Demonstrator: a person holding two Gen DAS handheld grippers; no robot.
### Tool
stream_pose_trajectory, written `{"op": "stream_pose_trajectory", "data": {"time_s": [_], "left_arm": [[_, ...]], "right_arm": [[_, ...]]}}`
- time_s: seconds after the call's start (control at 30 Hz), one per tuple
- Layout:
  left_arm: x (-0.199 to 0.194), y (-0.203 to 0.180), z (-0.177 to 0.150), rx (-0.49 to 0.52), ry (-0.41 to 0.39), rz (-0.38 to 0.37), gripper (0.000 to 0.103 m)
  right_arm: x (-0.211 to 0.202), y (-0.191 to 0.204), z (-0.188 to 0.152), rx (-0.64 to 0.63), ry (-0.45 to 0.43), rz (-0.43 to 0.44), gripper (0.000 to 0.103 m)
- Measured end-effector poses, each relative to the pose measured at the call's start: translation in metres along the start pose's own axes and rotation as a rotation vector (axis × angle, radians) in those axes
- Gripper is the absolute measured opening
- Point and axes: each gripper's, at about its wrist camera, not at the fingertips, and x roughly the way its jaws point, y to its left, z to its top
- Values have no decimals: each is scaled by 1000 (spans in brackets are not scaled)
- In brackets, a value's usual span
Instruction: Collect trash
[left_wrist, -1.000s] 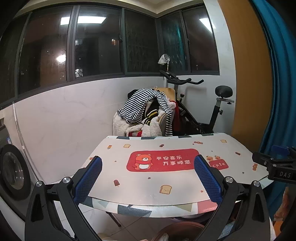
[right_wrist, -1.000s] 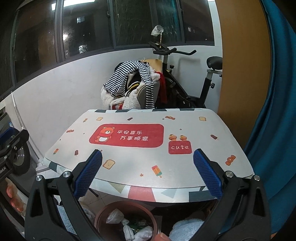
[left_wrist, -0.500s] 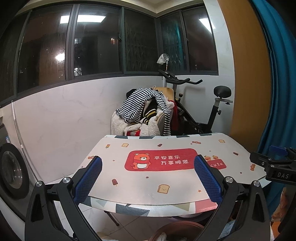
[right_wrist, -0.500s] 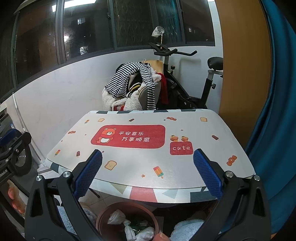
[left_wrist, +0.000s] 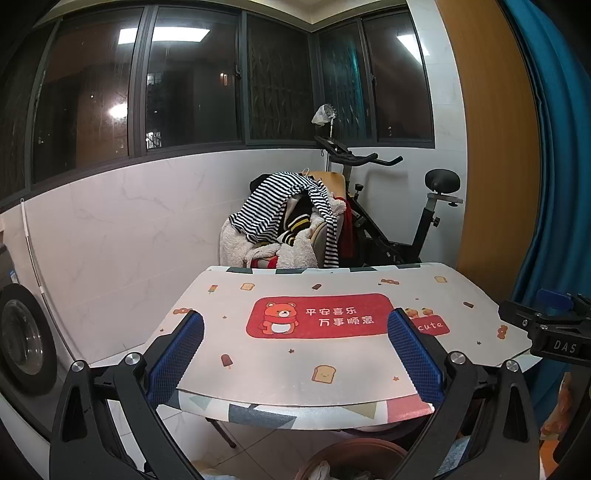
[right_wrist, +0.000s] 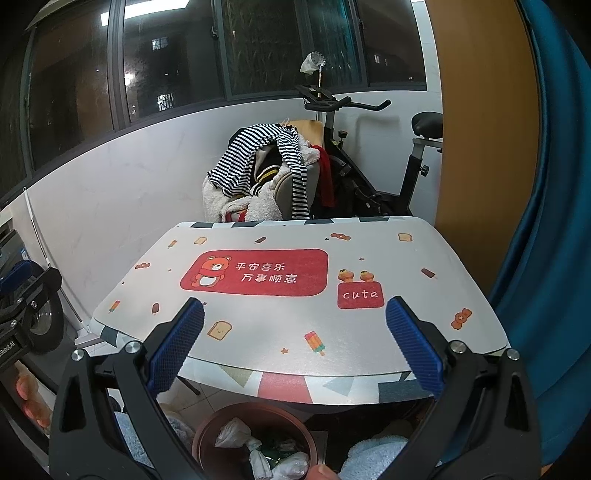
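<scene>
The left tongs stand wide open with nothing between their blue pads, hovering over the near edge of the counter. The right tongs are likewise spread and empty, also at the counter's near edge.

On the far left, at nine o'clock in the left view, sits a washing machine. The counter top shows only its printed cloth; I see no loose rubbish on it. The trash itself lies low at six o'clock in the right view: crumpled plastic and wrappers inside a reddish-brown bin on the floor under the counter's near edge. At one o'clock, beyond the counter, a chair heaped with clothes stands beside an exercise bike; a blue curtain hangs at three o'clock.

Risks, as I judge them: with no target visible on the counter, either tongs may close on nothing or snag the cloth and drag it. Reaching down toward the bin, the fingers could knock the counter edge or tip the bin and spill what is collected. The two tongs work near one another and could collide.
</scene>
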Motion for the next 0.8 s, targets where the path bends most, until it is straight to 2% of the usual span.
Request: {"op": "stream_pose_trajectory", "data": {"time_s": [0.6,0.8], "left_arm": [[7,1,-2,-21,13,-11,97],[6,2,-6,-24,7,11,97]], "right_arm": [[-2,0,-2,3,10,-5,97],[-2,0,-2,4,12,-5,97]]}}
